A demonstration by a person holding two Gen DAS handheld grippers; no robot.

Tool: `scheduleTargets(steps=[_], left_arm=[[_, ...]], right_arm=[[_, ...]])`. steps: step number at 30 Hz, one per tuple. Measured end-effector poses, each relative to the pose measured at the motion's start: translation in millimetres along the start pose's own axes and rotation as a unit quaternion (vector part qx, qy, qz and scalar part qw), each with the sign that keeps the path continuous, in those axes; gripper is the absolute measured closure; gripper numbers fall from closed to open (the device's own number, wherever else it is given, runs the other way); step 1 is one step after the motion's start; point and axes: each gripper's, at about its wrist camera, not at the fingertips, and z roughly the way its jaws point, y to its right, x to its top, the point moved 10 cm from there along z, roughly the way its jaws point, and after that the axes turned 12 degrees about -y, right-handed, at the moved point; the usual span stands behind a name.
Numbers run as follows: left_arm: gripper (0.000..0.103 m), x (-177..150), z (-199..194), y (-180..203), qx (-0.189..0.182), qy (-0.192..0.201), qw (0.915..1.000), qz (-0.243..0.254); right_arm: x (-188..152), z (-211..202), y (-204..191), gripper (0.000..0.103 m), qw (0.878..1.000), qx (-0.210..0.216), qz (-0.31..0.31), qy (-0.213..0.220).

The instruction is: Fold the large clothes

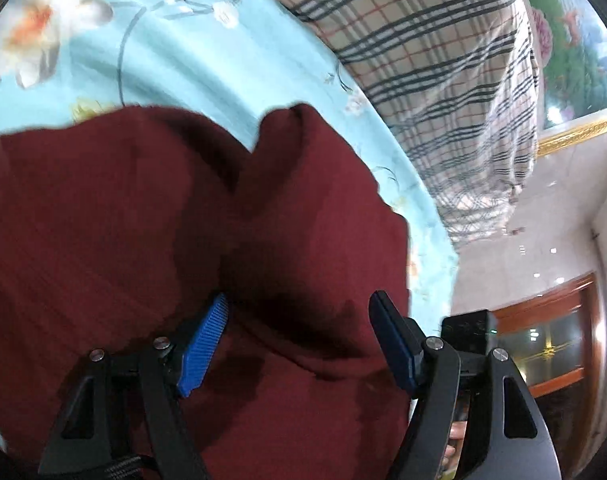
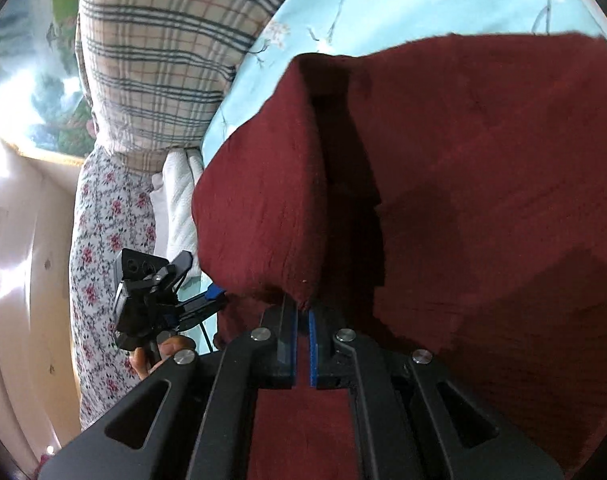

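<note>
— So, from the left wrist view, what do we have?

— We see the left gripper (image 1: 299, 320) with its blue pads (image 1: 203, 350) standing wide apart over the dark red garment (image 1: 115, 216). The cloth lies under and between the fingers, but we see neither pad pressing on it. The garment is bunched into two humps on the light blue floral sheet (image 1: 175, 60) of the bed, and its far edge stops short of the plaid bedding (image 1: 431, 52) piled along the bed's far side. Blur softens the fabric, so we can't quite make out how the folds run.

— And beyond the bed?

— A gold picture frame (image 1: 575, 134) on the wall and a wooden door (image 1: 551, 344) at the right.

— Now the right wrist view.

— We see the right gripper (image 2: 303, 312) nearly closed, its pads (image 2: 312, 344) pinching a raised edge of the dark red garment (image 2: 483, 184). From that pinch the cloth rises as a tented ridge, with a deep shadowed fold beside it. Most of the garment spreads right, over the light blue floral sheet (image 2: 331, 12).

— Anything at the left?

— The left gripper (image 2: 201, 286), held in a hand (image 2: 159, 354), sits at the garment's left edge near the bed's side, fingers parted. Behind it we see a white towel-like cloth (image 2: 179, 208), a flowered fabric (image 2: 103, 216), and the plaid bedding (image 2: 163, 60).
</note>
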Motion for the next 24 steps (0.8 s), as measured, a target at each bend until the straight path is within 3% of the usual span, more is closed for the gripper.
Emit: scheduleTargets(steps=[6, 8, 9, 10, 11, 15, 19, 21, 24], left_arm=[[0.030, 9, -5, 7, -0.045, 0.008, 0.9986, 0.025], [0.034, 12, -4, 11, -0.052, 0.011, 0.9980, 0.033], [0.055, 15, -4, 15, -0.049, 0.013, 0.9980, 0.039], [0.089, 17, -4, 23, -0.045, 0.011, 0.9977, 0.049], [0.101, 18, -6, 32, -0.045, 0.009, 0.9972, 0.059], [0.102, 3, -35, 74, -0.029, 0.031, 0.9926, 0.114], [0.102, -46, -63, 97, -0.034, 0.028, 0.9872, 0.153], [0.101, -72, -62, 89, -0.032, 0.011, 0.9874, 0.155], [0.080, -101, -48, 55, -0.005, -0.014, 0.9913, 0.131]], right_arm=[[9, -19, -3, 0.099, 0.997, 0.072, 0.017, 0.020], [14, -20, -5, 0.099, 0.995, 0.093, 0.022, 0.019], [16, -18, -7, 0.099, 0.995, 0.096, 0.022, 0.019], [18, -17, -9, 0.099, 0.995, 0.095, 0.020, 0.017], [20, -14, -12, 0.099, 0.995, 0.096, 0.019, 0.014], [16, -28, -40, 0.099, 0.990, 0.138, 0.000, 0.013], [0, -64, -72, 0.099, 0.979, 0.197, -0.034, 0.029], [-13, -75, -64, 0.099, 0.984, 0.170, -0.040, 0.036], [-31, -66, -20, 0.098, 0.996, 0.086, -0.014, 0.031]])
